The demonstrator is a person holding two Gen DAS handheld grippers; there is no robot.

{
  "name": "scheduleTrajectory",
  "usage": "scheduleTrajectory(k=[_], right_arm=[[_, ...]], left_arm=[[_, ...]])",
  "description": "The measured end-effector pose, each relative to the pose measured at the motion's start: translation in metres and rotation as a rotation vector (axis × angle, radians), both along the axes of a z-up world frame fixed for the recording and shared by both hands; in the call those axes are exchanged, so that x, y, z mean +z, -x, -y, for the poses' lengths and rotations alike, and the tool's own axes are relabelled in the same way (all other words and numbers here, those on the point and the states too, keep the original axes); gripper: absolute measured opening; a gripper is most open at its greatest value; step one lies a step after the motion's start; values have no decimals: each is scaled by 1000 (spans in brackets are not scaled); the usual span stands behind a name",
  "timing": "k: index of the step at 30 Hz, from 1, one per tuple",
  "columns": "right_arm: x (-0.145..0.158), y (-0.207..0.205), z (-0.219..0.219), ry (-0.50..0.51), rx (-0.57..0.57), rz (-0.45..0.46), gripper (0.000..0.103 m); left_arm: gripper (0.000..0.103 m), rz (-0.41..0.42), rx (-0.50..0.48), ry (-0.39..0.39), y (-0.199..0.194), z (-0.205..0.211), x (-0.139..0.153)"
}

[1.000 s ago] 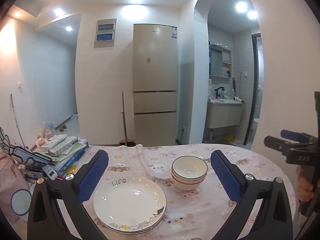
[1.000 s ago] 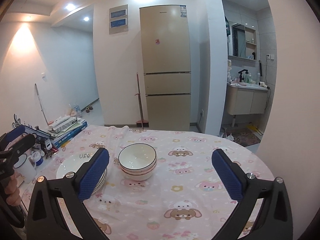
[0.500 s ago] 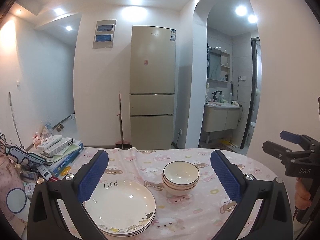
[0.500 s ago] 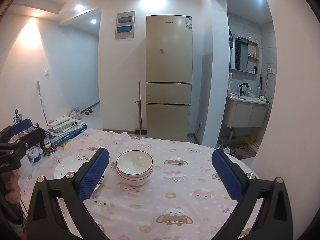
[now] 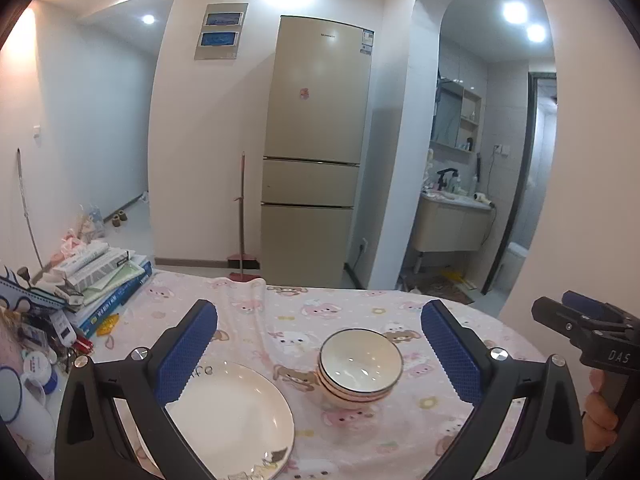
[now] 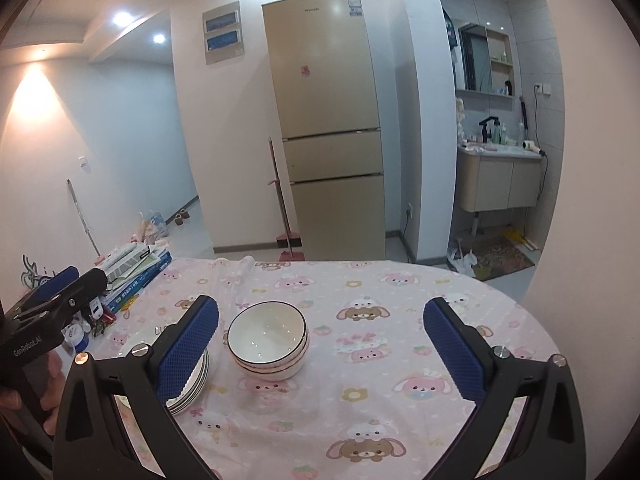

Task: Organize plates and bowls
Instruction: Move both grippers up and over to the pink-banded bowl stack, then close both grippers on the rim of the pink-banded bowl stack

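Both the left hand-held gripper [image 5: 318, 348] and the right hand-held gripper [image 6: 320, 340] are released, empty. Bowl stack [image 6: 268, 338] sits ahead between the right fingers; plate stack [image 5: 230, 420] beside it. Glazed ceramic: probably rigid, slippery, breakable. Grip rims.

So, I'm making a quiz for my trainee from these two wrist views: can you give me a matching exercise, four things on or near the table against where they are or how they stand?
Things:
1. stack of bowls
2. stack of plates
3. pile of books
4. left gripper

Places or states:
A. at the table's far left edge
B. fingers wide apart, holding nothing
C. mid-table, right of the plates
D. near edge, partly behind a blue finger pad

Pairs: 1-C, 2-D, 3-A, 4-B
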State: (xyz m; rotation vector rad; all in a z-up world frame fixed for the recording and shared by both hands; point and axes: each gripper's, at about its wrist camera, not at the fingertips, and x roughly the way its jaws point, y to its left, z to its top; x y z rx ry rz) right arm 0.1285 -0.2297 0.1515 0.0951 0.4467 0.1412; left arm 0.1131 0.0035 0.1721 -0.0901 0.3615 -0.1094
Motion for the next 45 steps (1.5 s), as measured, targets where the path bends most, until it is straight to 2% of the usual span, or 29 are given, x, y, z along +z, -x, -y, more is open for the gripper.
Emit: scheduleTrajectory(k=[4, 6, 9, 14, 17, 21, 24, 28, 32, 33, 35, 39, 41, 45], right_arm=[[1, -24, -3, 16, -1, -16, 102], [9, -34, -6, 37, -19, 6, 102], [22, -46, -6, 10, 13, 34, 102], [15, -64, -8, -29, 26, 31, 102], [-3, -81, -6, -62, 45, -37, 102], [-22, -108, -5, -16, 45, -136, 102], [-32, -119, 1, -59, 77, -192, 102], [-49, -134, 5, -90, 101, -265, 102], [-72, -156, 4, -167, 144, -383, 102], [-79, -161, 4, -191, 153, -414, 102], [-92, -169, 3, -221, 155, -479, 102], [-108, -180, 3, -263, 173, -534, 102], [-115, -185, 3, -285, 178, -560, 101], [-138, -197, -4, -315, 203, -636, 94]], left_arm=[[103, -50, -25, 14, -28, 1, 7], [103, 3, 0, 40, -34, -3, 24], [103, 53, 45, 38, -42, -5, 39], [103, -61, -3, 71, -66, 0, 22], [103, -90, -24, 21, -77, 10, 7], [103, -150, -17, 18, -96, 13, -8], [103, -236, -43, 26, -114, 15, -28], [103, -346, -17, 31, -143, 12, -55], [103, -473, -81, 71, -165, 13, -82], [102, -509, -106, 90, -170, 14, -90], [93, -551, -108, 91, -179, 17, -102], [89, -618, -81, 72, -192, 16, -123], [83, -639, -74, 72, -197, 16, -129], [79, -693, -75, 64, -207, 16, -146]])
